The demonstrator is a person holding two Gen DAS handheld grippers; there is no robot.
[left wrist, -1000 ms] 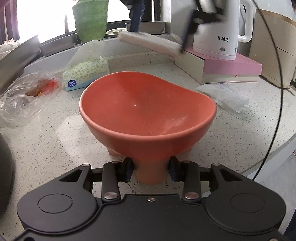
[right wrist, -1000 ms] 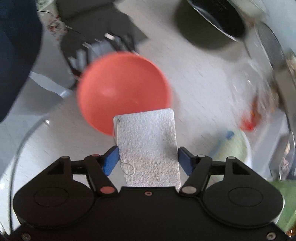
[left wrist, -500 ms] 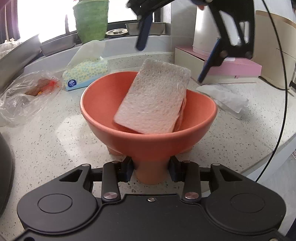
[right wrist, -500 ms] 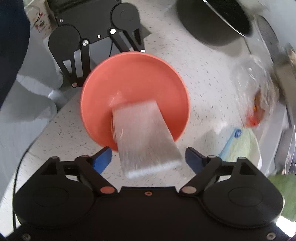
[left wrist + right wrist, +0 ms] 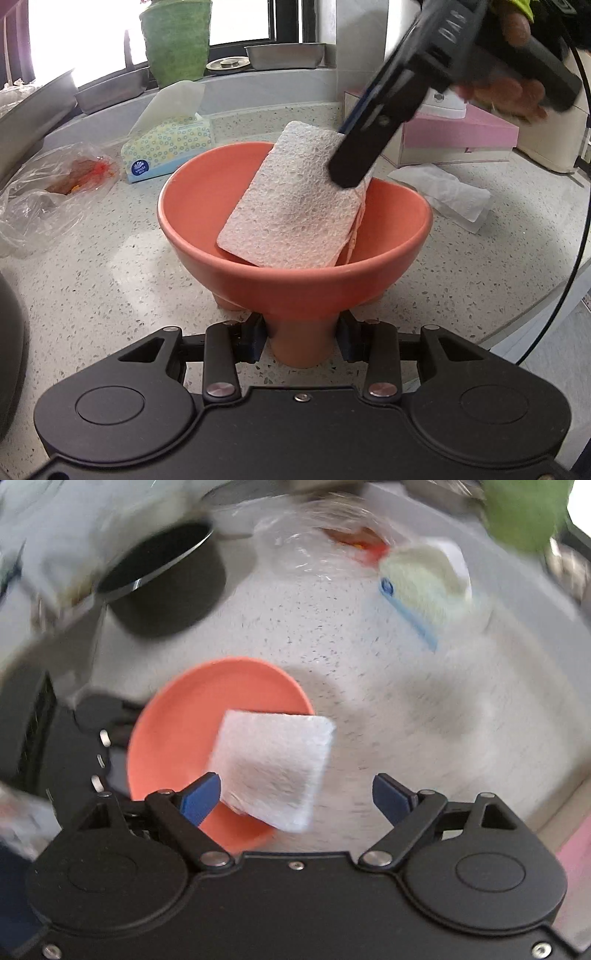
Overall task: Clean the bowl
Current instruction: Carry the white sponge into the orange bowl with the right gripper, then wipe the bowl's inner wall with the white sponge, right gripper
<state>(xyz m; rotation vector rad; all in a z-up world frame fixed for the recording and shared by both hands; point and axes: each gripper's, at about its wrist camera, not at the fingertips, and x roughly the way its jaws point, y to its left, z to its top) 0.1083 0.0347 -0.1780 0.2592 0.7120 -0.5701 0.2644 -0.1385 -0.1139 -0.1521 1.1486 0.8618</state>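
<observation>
An orange footed bowl (image 5: 295,273) stands on the speckled counter (image 5: 110,295). My left gripper (image 5: 301,338) is shut on the bowl's foot. A white sponge (image 5: 295,206) leans inside the bowl against its far right wall. It also shows in the right wrist view (image 5: 271,768), over the bowl's (image 5: 184,731) rim. My right gripper (image 5: 295,797) is open, jaws wide, just above the sponge; one finger (image 5: 365,155) sits by the sponge's upper right edge.
A tissue pack (image 5: 166,147), a plastic bag (image 5: 48,195) and a crumpled paper towel (image 5: 447,192) lie on the counter. A pink box (image 5: 461,140) stands at the right. A black pot (image 5: 162,583) stands beyond the bowl. A cable (image 5: 576,229) hangs at the right edge.
My right gripper brought the sponge over the bowl, opened and dropped it in. The sponge now rests in the bowl. The right gripper has swung round. The left gripper has held still.
</observation>
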